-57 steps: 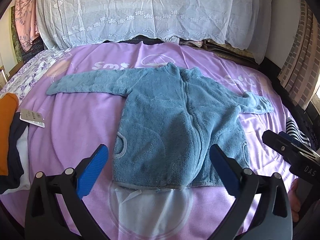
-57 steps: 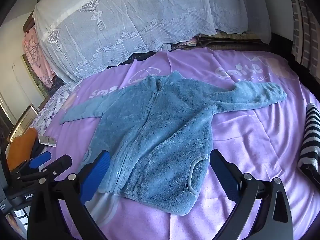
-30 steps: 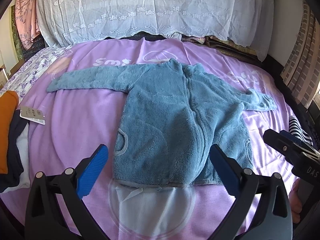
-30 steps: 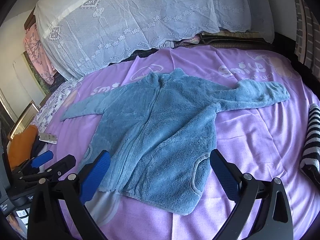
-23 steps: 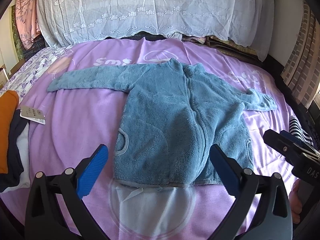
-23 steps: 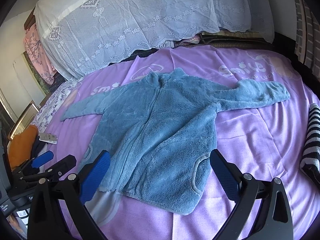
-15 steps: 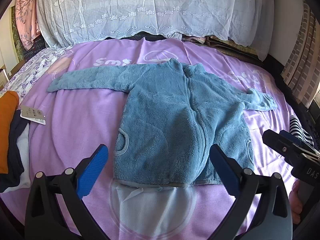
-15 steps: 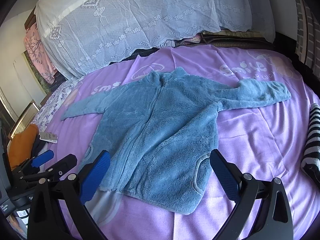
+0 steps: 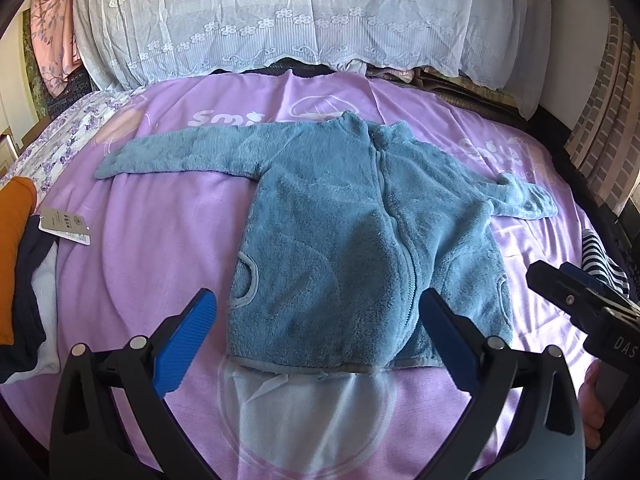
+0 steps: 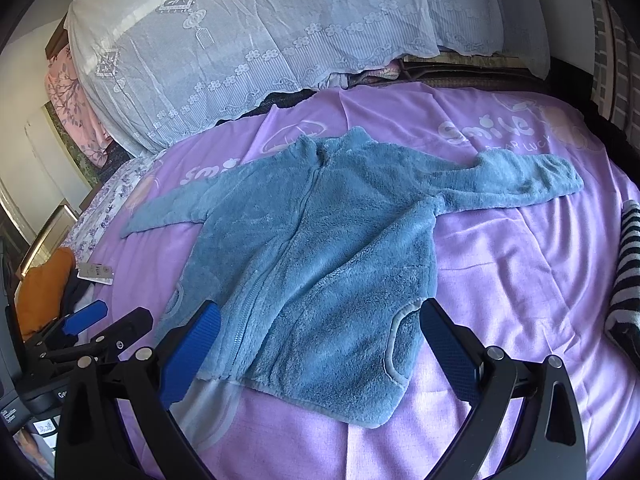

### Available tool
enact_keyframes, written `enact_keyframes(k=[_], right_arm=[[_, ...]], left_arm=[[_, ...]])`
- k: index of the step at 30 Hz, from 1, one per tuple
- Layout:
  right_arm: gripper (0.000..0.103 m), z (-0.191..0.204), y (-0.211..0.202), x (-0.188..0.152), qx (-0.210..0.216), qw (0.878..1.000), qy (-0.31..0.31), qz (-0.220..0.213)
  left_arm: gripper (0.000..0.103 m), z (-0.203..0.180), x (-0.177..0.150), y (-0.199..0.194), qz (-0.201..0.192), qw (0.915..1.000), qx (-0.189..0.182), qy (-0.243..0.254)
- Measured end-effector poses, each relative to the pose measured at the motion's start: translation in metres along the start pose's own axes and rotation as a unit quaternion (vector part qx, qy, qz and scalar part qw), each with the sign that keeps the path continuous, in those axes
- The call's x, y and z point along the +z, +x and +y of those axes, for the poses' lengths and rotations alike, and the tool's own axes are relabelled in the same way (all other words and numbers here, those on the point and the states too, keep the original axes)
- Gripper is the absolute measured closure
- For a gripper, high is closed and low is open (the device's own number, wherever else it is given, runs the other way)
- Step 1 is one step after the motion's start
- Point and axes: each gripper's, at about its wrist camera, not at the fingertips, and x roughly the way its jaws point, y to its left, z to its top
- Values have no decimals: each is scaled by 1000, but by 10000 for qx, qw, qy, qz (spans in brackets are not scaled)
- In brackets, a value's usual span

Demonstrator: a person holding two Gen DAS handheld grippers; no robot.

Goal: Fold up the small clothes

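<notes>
Left wrist view: a bed under a purple sheet (image 9: 152, 248), lace-covered bedding behind. The blue fleece jacket (image 9: 360, 240) lies flat, zipped, sleeves spread — laid out ready for folding. The left claw (image 9: 316, 336) hangs wide open and empty above the hem.

Right wrist view: the right claw (image 10: 320, 344), equally wide and empty, overlooks the jacket's pocket side; a striped garment (image 10: 628, 272), probably folded, sits apart at the edge.

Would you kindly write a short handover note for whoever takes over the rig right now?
Left hand-held gripper: open, empty, above the jacket's hem.
Right hand-held gripper: open, empty, over the jacket's lower half.
Blue fleece jacket: flat on the purple bedsheet, zipped, front up, both sleeves spread out.
Done: jacket laid out.
Left: every fold; sleeves first, probably.
</notes>
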Motion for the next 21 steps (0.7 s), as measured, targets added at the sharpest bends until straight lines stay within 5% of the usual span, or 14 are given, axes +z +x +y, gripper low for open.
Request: enact_keyframes(k=[14, 18, 21], right_arm=[[3, -33, 18, -14, -128, 9996, 198, 130], [3, -67, 30, -34, 305, 9976, 607, 103], [6, -92, 38, -49, 727, 9906, 1131, 237]], left_arm=[[4, 23, -10, 32, 390, 9987, 187, -276], [4, 45, -20, 56, 683, 9960, 243, -523], [4, 66, -32, 76, 1007, 9914, -108, -827]])
